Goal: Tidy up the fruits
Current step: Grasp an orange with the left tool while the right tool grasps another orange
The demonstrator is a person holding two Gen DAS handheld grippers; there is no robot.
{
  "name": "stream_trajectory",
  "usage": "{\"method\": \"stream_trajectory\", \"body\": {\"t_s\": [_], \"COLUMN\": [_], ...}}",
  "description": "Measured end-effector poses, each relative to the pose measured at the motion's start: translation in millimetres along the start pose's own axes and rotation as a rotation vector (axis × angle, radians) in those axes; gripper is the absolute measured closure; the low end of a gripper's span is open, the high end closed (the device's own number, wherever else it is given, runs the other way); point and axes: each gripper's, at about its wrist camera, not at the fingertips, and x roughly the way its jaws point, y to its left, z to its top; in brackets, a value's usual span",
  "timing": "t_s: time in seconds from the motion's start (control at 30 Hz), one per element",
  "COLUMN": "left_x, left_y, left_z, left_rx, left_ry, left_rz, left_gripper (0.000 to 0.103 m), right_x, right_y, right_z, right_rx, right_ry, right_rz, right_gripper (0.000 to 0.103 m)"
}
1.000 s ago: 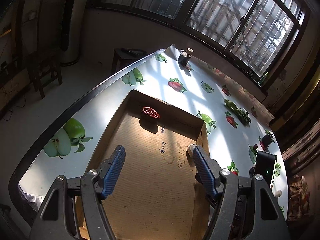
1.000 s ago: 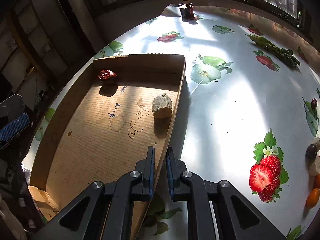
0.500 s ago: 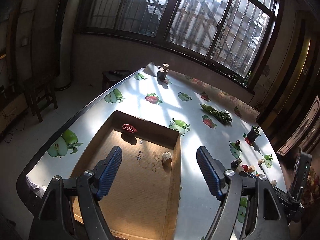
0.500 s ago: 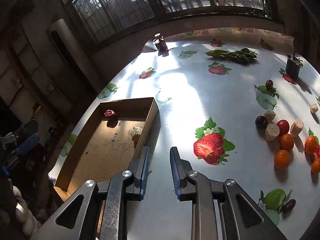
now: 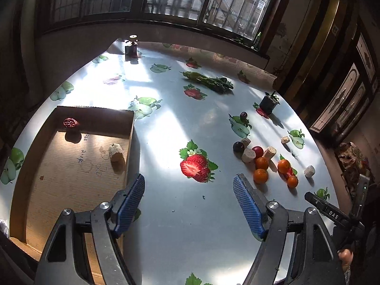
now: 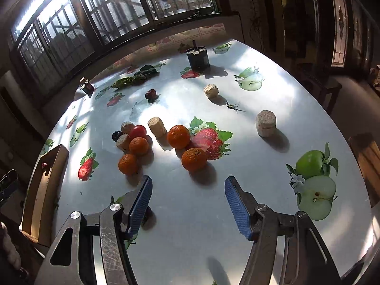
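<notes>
I count four oranges: the nearest orange point(image 6: 194, 159) lies just ahead of my right claw point(image 6: 187, 204), three more beyond and left of it, with one red tomato point(image 6: 137, 131), two dark fruits and five corks among and past them. The right claw's jaws have just been opening and hold nothing. My left claw point(image 5: 188, 201) gapes empty over bare desk point(image 5: 190, 225); the cardboard tray point(image 5: 28, 166) to its left holds one cork and one red date.
</notes>
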Motion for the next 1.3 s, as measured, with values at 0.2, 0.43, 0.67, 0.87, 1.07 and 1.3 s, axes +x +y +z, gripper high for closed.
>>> {"method": "stream_trajectory", "body": {"t_s": [0.2, 0.43, 0.67, 0.87, 1.07, 1.3], "left_x": [48, 98, 143, 167, 166, 128], "left_y": [-32, -78, -112, -128, -135, -113], "left_z": [-5, 1, -3, -9, -11, -8], "left_rx": [0.049, 0.103, 0.173, 0.225, 0.255, 0.209], "left_ry": [0.104, 0.189, 0.228, 0.240, 0.226, 0.175], "left_rz": [-0.063, -0.142, -0.136, -0.156, -0.183, -0.186], "left_gripper": [0.032, 0.047, 0.047, 0.047, 0.073, 0.073], "right_x": [11, 38, 67, 70, 70, 55], "right_y": [1, 6, 11, 10, 13, 21], "right_z": [-11, 23, 33, 33, 30, 29], "right_rx": [-0.059, -0.094, -0.131, -0.135, -0.141, -0.144], "right_ry": [0.035, 0.048, 0.068, 0.058, 0.040, 0.027], "right_rz": [0.060, 0.010, -0.037, -0.033, -0.027, -0.012], "right_gripper": [0.037, 0.054, 0.054, 0.061, 0.069, 0.071]}}
